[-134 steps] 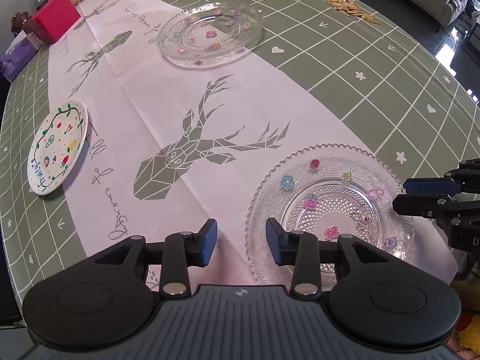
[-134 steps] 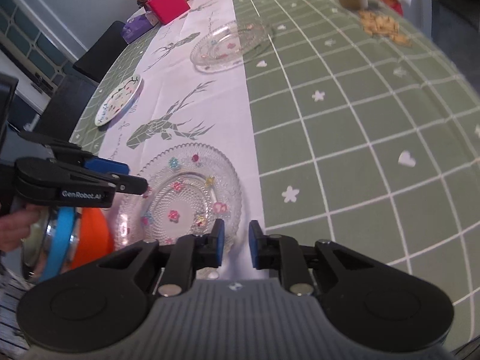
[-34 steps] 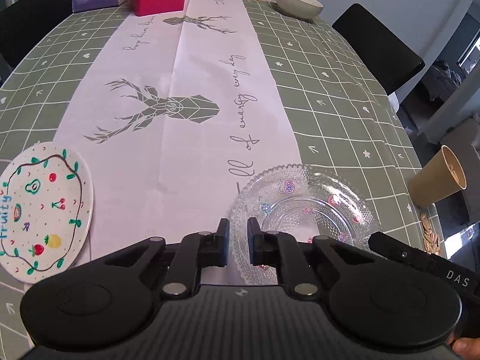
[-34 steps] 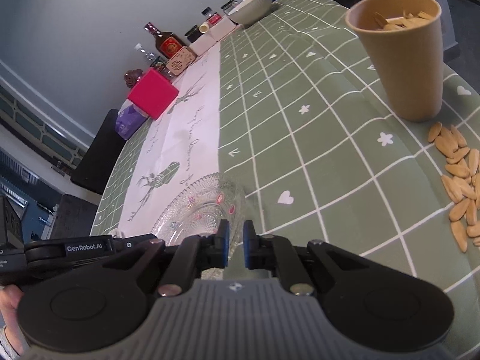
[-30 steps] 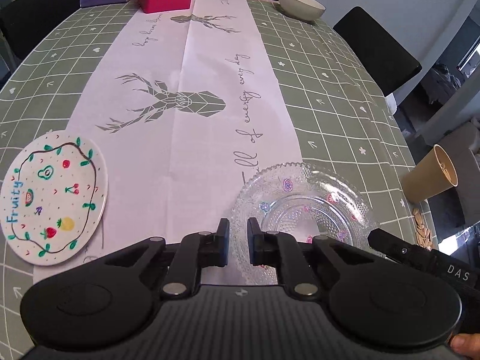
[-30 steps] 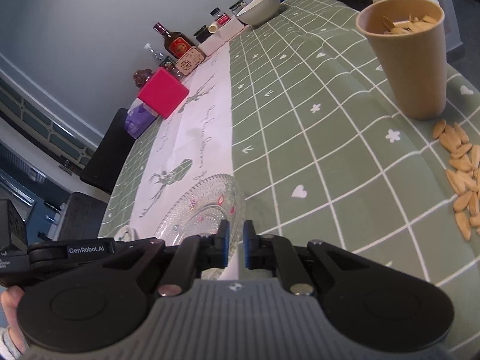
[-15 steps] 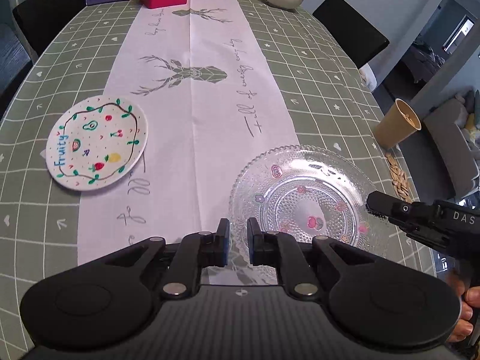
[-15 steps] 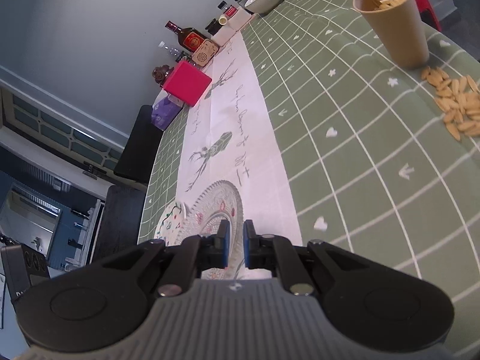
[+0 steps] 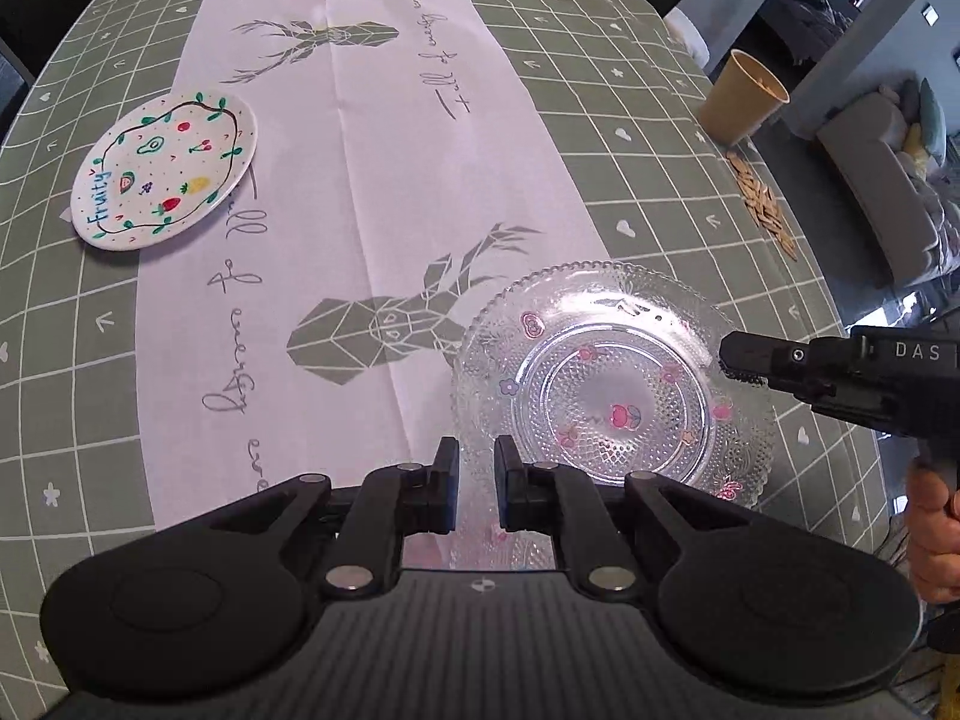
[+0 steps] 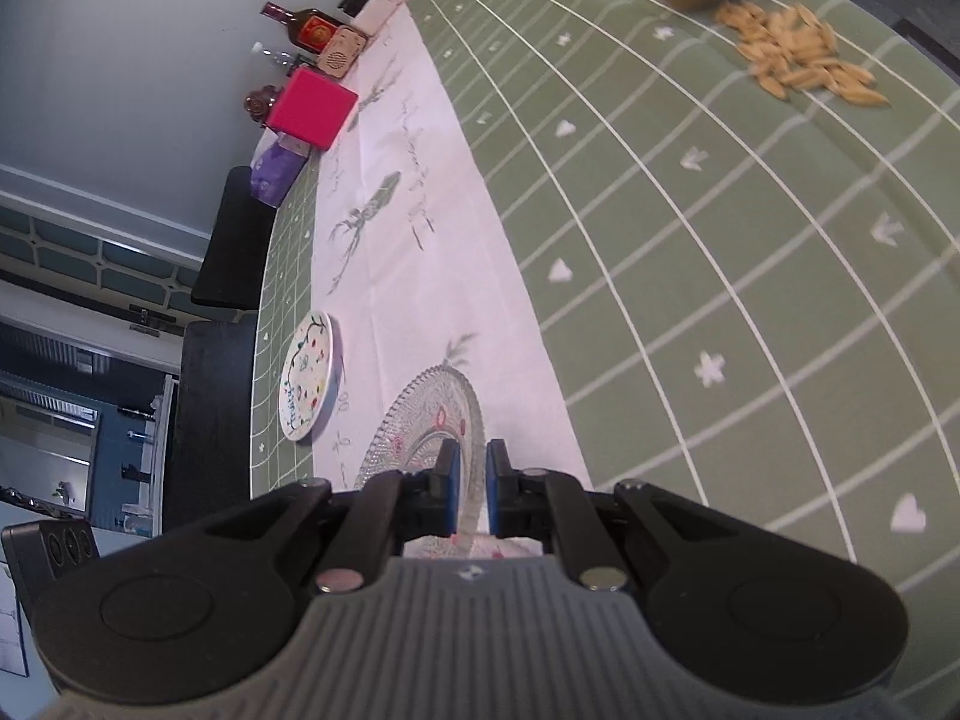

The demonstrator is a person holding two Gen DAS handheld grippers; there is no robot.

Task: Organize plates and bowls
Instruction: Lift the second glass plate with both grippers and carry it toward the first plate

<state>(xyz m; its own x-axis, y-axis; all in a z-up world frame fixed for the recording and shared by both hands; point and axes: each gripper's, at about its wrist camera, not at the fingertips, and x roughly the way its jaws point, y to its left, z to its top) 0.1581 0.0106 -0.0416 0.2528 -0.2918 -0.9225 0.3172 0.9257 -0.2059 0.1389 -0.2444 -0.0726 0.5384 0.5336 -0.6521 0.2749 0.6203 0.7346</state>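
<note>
A clear glass plate (image 9: 612, 384) with small coloured flower prints is held above the table. My left gripper (image 9: 476, 483) is shut on its near left rim. My right gripper (image 9: 729, 360) is shut on its right rim; in the right wrist view the right gripper (image 10: 469, 492) clamps the plate (image 10: 420, 432) edge-on. A white painted plate marked "Fruity" (image 9: 165, 171) lies flat on the table at the left, also in the right wrist view (image 10: 309, 375).
A green checked tablecloth (image 9: 630, 138) with a white deer-print runner (image 9: 360, 180) covers the table. A tan paper cup (image 9: 741, 99) and scattered seeds (image 9: 765, 210) sit at the right. A pink box (image 10: 312, 108), a purple pack and bottles (image 10: 303, 24) stand at the far end.
Both grippers have carried the glass plate back toward the near end of the table, over the deer print. The cup and far-end items now look farther away. Both stay clamped on it.
</note>
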